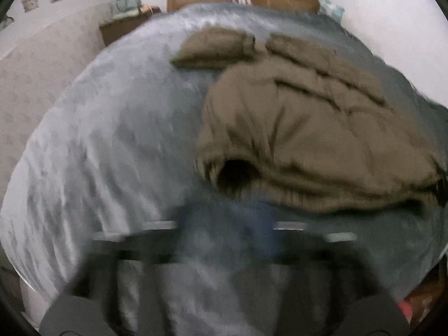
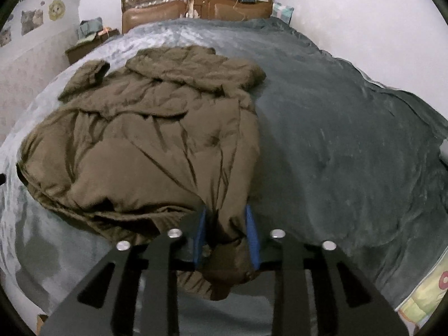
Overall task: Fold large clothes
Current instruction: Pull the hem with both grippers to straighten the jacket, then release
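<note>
A large brown padded jacket [image 1: 308,128] lies crumpled on a grey-blue bedspread [image 1: 112,140]. In the left wrist view, which is blurred, it fills the right half, with one sleeve [image 1: 215,47] stretched out at the back and a dark cuff opening [image 1: 232,176] facing me. My left gripper [image 1: 226,224] hovers just short of that cuff, open, with only bedspread between its smeared blue pads. In the right wrist view the jacket [image 2: 134,140] spreads to the left, and my right gripper [image 2: 226,224] is shut on a bunched near edge of it, which hangs between the blue pads [image 2: 252,235].
A wooden headboard [image 2: 196,5] stands at the far end of the bed, with a cluttered nightstand [image 2: 86,42] at its left by the wall. Bare bedspread [image 2: 336,140] stretches to the right of the jacket. A patterned pale cloth [image 2: 428,288] lies off the bed's near right edge.
</note>
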Demonstrator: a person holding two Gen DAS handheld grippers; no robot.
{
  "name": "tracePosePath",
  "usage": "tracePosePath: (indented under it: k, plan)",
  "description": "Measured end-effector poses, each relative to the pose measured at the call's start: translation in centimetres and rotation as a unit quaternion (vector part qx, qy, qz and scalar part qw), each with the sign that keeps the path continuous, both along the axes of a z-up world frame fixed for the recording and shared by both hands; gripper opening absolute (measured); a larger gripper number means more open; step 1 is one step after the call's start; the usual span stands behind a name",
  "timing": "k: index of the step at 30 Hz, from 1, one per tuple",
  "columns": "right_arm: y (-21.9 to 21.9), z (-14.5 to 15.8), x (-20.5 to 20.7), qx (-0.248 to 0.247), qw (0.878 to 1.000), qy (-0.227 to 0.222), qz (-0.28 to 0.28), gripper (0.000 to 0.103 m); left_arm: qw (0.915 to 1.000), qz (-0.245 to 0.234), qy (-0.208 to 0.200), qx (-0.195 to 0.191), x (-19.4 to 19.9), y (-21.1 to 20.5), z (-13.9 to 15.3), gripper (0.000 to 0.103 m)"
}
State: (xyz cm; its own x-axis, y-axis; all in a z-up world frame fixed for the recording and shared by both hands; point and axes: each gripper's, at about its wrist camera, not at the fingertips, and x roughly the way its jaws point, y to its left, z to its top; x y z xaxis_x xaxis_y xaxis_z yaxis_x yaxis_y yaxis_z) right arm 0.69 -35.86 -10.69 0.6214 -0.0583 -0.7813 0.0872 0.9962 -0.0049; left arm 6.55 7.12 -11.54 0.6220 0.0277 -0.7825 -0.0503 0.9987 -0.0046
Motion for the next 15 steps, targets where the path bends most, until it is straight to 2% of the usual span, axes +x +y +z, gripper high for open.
tracePosePath:
  k: [1,3,5,8,11,12,13,14,15]
  plan:
    - [-0.1,0.2,0.0,0.004,1.000,-0.003,-0.003,0.032,0.9997,0.004,-0.024,0.003,0.6,-0.2,0.7,0.099]
    - [-0.2,0.4,0.2,0.009,1.000,-0.009,-0.009,0.044,0.9994,-0.010,-0.033,0.000,2.0,-1.1,1.2,0.099]
    - [-0.3,0.4,0.4,0.015,1.000,-0.013,-0.017,0.058,0.9992,-0.011,-0.034,0.014,4.1,-1.7,1.3,0.099]
    - [-0.7,-0.3,1.1,0.039,0.999,-0.005,-0.029,0.064,0.9996,-0.024,-0.012,0.013,7.0,-1.9,0.2,0.099]
    - [-0.7,-1.8,2.2,0.047,0.998,0.020,-0.036,0.066,0.9991,-0.034,0.007,0.025,8.5,-2.0,-1.8,0.098]
    - [-0.6,-2.3,2.5,0.050,0.998,0.025,-0.037,0.066,0.9987,-0.041,0.017,0.025,9.1,-2.2,-2.6,0.095]
    - [-0.5,-2.9,2.8,0.054,0.997,0.031,-0.039,0.066,0.9977,-0.054,0.036,0.016,9.7,-2.4,-3.9,0.078]
    - [-0.4,-3.5,3.0,0.063,0.997,0.035,-0.040,0.066,0.9965,-0.065,0.051,0.006,10.1,-2.4,-4.8,0.056]
    - [-0.4,-3.9,3.1,0.070,0.996,0.036,-0.041,0.066,0.9954,-0.072,0.063,0.001,10.5,-2.6,-5.6,0.052]
